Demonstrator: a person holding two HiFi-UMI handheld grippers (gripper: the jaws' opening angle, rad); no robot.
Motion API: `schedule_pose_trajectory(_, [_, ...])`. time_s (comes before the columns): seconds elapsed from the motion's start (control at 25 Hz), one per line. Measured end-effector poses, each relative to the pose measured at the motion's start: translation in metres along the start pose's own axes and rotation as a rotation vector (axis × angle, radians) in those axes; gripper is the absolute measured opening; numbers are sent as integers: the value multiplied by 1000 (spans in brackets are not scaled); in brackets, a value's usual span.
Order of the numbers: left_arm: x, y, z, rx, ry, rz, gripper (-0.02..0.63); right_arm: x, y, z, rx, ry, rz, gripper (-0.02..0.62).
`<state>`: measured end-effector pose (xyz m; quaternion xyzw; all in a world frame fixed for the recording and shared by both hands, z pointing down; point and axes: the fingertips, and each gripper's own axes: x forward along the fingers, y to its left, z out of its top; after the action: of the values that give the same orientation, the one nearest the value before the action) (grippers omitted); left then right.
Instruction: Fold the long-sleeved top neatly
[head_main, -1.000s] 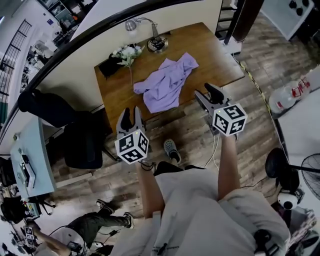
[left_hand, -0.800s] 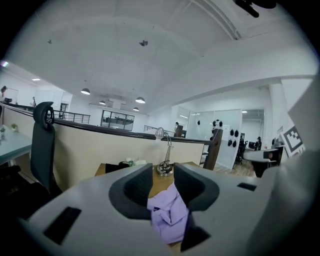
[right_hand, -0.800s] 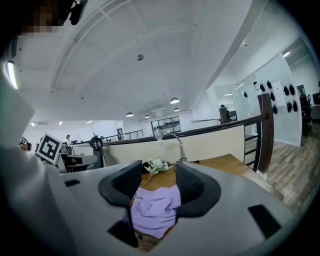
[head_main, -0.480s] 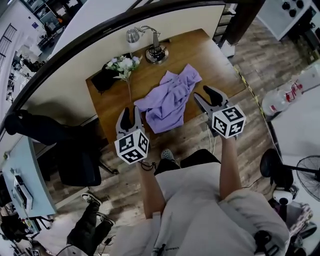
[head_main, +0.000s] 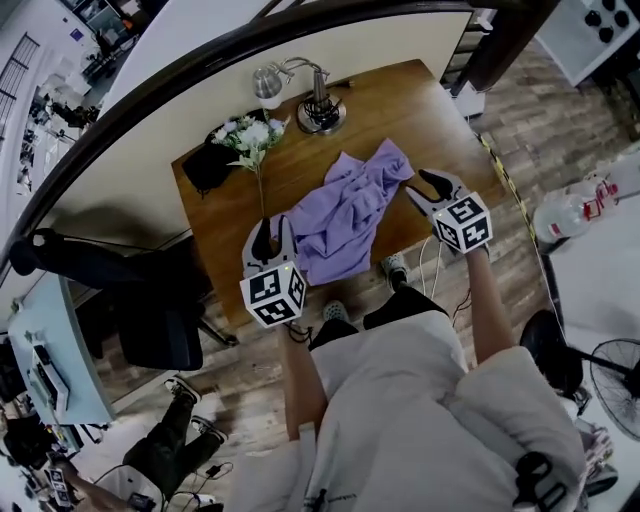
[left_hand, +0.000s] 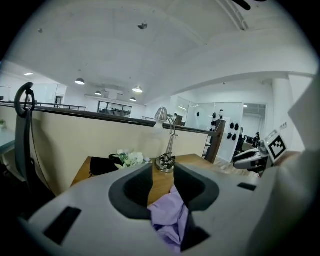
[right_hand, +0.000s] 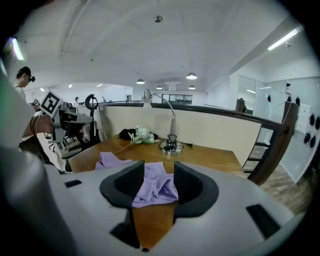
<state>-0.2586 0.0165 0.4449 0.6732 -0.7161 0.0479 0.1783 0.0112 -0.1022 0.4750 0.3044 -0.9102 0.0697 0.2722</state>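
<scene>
A lilac long-sleeved top (head_main: 345, 212) lies crumpled in the middle of the wooden table (head_main: 425, 110). My left gripper (head_main: 271, 233) hovers at the table's near edge, just left of the top's hem. It is open, and the top (left_hand: 170, 216) shows through the gap between its jaws, ungripped. My right gripper (head_main: 425, 188) hangs over the table's right side, beside the top's right edge. Its jaws are closing with nothing between them; the top (right_hand: 155, 186) lies on the wood just ahead. Each gripper view shows its own gripper as well: left gripper (left_hand: 163, 178), right gripper (right_hand: 159, 175).
A chrome desk lamp (head_main: 318, 100), a bunch of white flowers (head_main: 246, 134) and a black pouch (head_main: 205, 166) stand at the table's back. A dark office chair (head_main: 150, 290) is left of the table. A floor fan (head_main: 622, 372) stands at right. Someone's legs (head_main: 170, 450) show at lower left.
Both grippers have moved forward from above the floor to the table. The right one dropped toward the top's right edge and the left one reached its near left hem.
</scene>
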Motion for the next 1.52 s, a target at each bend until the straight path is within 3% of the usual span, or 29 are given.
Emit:
schedule_pose_trajectory(0.16, [39, -31, -9, 36, 39, 4, 138, 42, -32, -35, -38, 95, 107, 178])
schedule_pose_trajectory(0.4, [101, -101, -36, 115, 124, -59, 138, 91, -58, -95, -225, 271, 301, 168])
schedule_pose_trajectory(0.68, [155, -152, -82, 159, 261, -90, 138, 124, -60, -123, -222, 272, 514, 169])
schedule_pose_trajectory(0.8, [168, -160, -94, 166, 297, -81, 138, 137, -57, -137, -276, 304, 578, 163])
schedule_pose_trajectory(0.84, [171, -161, -98, 166, 309, -75, 138, 140, -58, -140, -302, 314, 591, 149])
schedule_pose_trajectory(0.88, [174, -162, -103, 166, 321, -67, 138, 142, -60, -141, -322, 315, 599, 49])
schedule_pose_trajectory(0.92, [176, -162, -107, 165, 334, -59, 138, 143, -62, -138, -327, 305, 610, 14])
schedule_pose_trajectory(1.08, [185, -171, -112, 152, 346, -57, 140, 132, -62, -91, -311, 188, 712, 14])
schedule_pose_trajectory(1.28, [208, -198, -102, 179, 349, -85, 210, 116, -65, -22, -496, 81, 755, 14])
schedule_pose_trajectory(1.4, [217, -205, -92, 144, 326, -43, 248, 110, -63, 16, -553, 43, 738, 14])
schedule_pose_trajectory(1.52, [223, -211, -81, 127, 284, 27, 261, 101, -58, 50, -523, 20, 730, 14])
